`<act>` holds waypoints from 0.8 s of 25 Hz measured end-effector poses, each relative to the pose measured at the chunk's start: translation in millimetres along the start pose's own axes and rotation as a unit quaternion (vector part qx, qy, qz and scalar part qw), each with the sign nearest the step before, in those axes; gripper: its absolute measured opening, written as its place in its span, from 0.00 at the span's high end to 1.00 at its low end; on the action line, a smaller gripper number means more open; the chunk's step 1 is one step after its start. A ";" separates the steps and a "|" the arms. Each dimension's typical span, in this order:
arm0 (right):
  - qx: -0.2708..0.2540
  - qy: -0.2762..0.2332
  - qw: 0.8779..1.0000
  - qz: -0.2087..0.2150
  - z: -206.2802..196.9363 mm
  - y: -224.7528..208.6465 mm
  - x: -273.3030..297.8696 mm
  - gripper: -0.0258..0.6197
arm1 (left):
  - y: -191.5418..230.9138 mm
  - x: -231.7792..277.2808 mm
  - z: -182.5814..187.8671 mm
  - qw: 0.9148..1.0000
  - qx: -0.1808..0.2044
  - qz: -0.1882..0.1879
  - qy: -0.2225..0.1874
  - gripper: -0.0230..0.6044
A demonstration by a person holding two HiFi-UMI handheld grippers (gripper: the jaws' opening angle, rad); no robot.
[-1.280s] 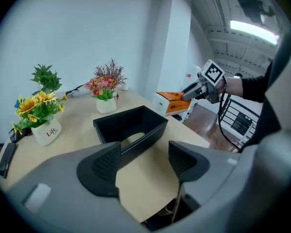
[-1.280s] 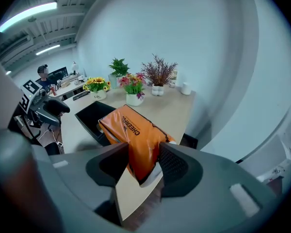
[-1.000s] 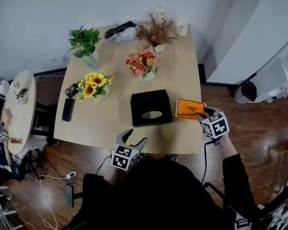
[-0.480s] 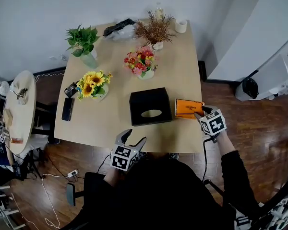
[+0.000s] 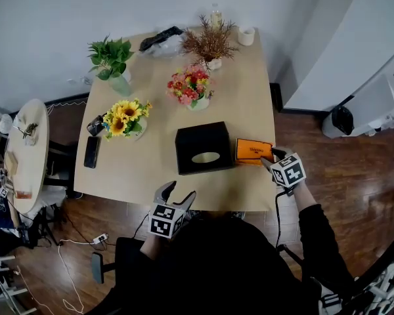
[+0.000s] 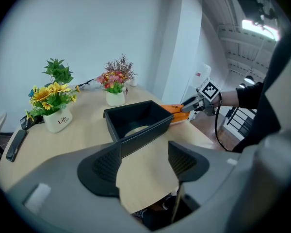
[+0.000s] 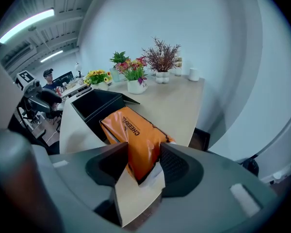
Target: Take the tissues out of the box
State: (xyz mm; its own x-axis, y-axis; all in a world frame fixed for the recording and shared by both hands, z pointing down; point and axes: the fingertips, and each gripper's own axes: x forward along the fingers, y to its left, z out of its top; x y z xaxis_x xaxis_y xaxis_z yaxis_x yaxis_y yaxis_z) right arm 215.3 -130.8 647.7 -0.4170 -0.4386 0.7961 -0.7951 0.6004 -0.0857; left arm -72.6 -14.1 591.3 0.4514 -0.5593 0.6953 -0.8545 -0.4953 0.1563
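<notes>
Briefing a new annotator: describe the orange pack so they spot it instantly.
On the wooden table, find the black box near the front edge. The orange pack sits just right of it, by the table's right edge: the only orange, plastic-wrapped thing there, with black print.

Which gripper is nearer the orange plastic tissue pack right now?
Right. The right gripper has the orange plastic tissue pack between its opening jaws, pads touching it; the left gripper hangs off the wooden table's near edge, beyond the black rectangular box.
</notes>
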 end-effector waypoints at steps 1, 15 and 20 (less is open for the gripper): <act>-0.004 -0.002 1.000 0.003 0.4 0.1 0.6 0.64 | 0.2 0.1 -0.9 1.000 0.001 0.001 0.001 0.51; 0.011 -0.030 0.999 -0.007 -6.2 3.9 -14.3 0.55 | 12.0 -5.9 10.5 0.999 -0.012 0.016 -0.047 0.50; 0.054 -0.067 0.996 -0.005 -2.3 2.6 -27.9 0.56 | 8.7 -5.3 4.8 0.999 -0.010 0.005 -0.039 0.50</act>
State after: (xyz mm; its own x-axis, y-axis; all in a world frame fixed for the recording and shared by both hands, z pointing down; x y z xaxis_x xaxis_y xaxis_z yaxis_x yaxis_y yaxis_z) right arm 225.9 -115.5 626.7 -0.4574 -0.5337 0.7113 -0.8397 0.5226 -0.1478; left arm -81.2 -18.6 585.6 0.4603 -0.6153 0.6399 -0.8640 -0.4762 0.1636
